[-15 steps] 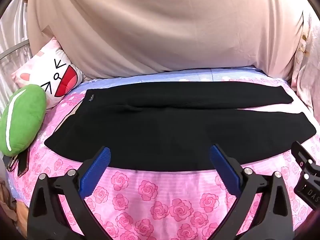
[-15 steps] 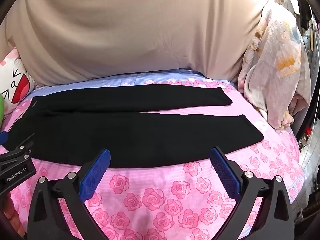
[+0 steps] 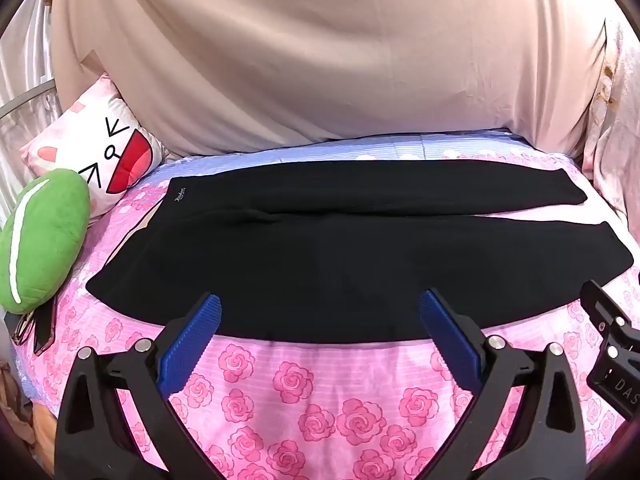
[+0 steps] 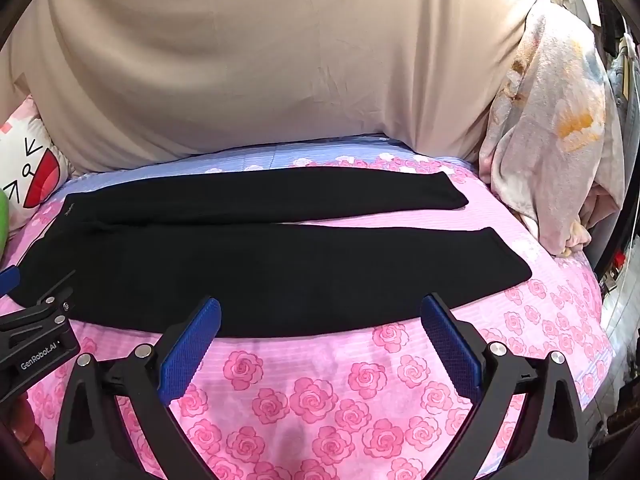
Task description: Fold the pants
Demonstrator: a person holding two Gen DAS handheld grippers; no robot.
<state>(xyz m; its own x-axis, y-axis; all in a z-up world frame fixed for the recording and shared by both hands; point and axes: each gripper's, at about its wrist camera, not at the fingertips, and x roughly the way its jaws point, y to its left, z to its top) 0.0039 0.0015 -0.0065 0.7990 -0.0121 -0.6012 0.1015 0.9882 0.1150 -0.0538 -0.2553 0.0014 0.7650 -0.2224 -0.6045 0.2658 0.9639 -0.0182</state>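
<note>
Black pants (image 3: 340, 248) lie flat across the pink rose bed sheet (image 3: 320, 392), waistband to the left, both legs stretched to the right with a narrow gap between them. They also show in the right wrist view (image 4: 260, 264). My left gripper (image 3: 320, 312) is open and empty, its blue pads just above the near edge of the pants. My right gripper (image 4: 320, 316) is open and empty, over the near edge of the near leg. The right gripper's body shows at the right edge of the left view (image 3: 612, 352).
A green plush (image 3: 40, 240) and a white cartoon-face pillow (image 3: 100, 160) lie at the left end of the bed. A beige cloth (image 3: 320, 60) hangs behind. A floral blanket (image 4: 552, 140) is heaped at the right end. The bed's right edge drops off (image 4: 600, 320).
Both grippers have shifted very slightly; the pants lie as before.
</note>
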